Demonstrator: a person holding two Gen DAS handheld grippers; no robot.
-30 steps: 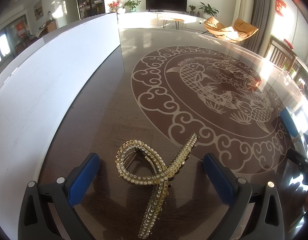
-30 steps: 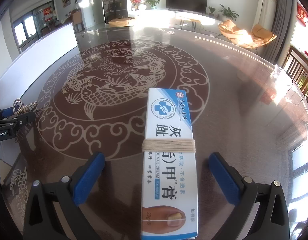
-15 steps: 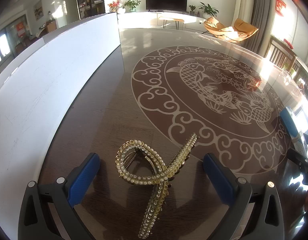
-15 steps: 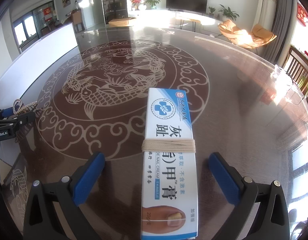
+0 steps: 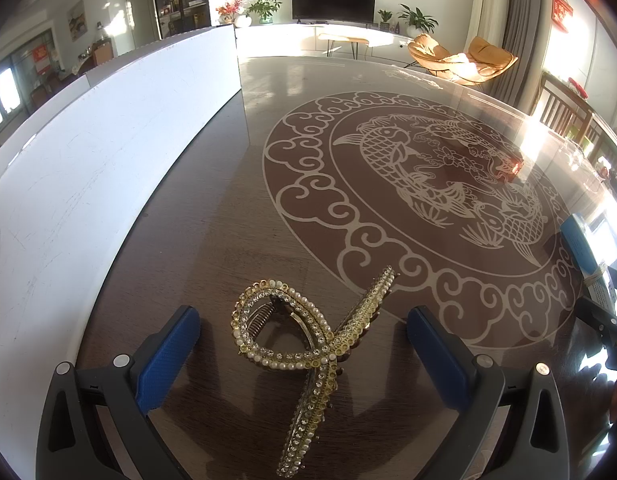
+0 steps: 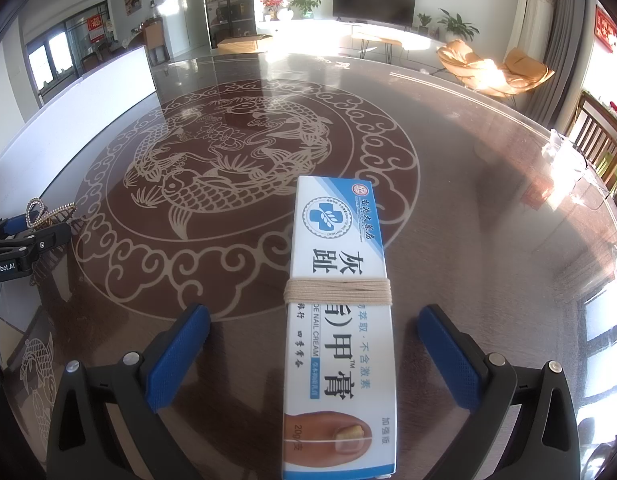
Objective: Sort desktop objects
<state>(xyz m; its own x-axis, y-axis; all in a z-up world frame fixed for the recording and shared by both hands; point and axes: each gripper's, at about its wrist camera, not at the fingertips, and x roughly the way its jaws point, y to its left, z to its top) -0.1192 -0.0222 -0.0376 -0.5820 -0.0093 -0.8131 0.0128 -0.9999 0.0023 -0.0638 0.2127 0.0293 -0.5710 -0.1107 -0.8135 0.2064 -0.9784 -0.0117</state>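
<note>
While your left gripper [image 5: 302,344] hangs wide open over the table [image 5: 236,216], the hair claw clip [image 5: 308,344] lies between its blue pads [image 5: 168,354], touching neither, its looped end toward ten o'clock and its long tail running to six. It looks light and stiff but bumpy with beads and stones, so it may skid or twist; I'd pinch across the hinge where the bands cross, not on a thin tail. The white board [image 5: 88,160] stands along the nine o'clock side. Over on the right wrist view, your right gripper [image 6: 314,354] is just as wide apart, straddling the nail cream box [image 6: 340,320] without contact. That carton, string-wrapped at its middle and pointing to twelve, should be light and crushable with slick sides; close gently on its long sides near the string.
</note>
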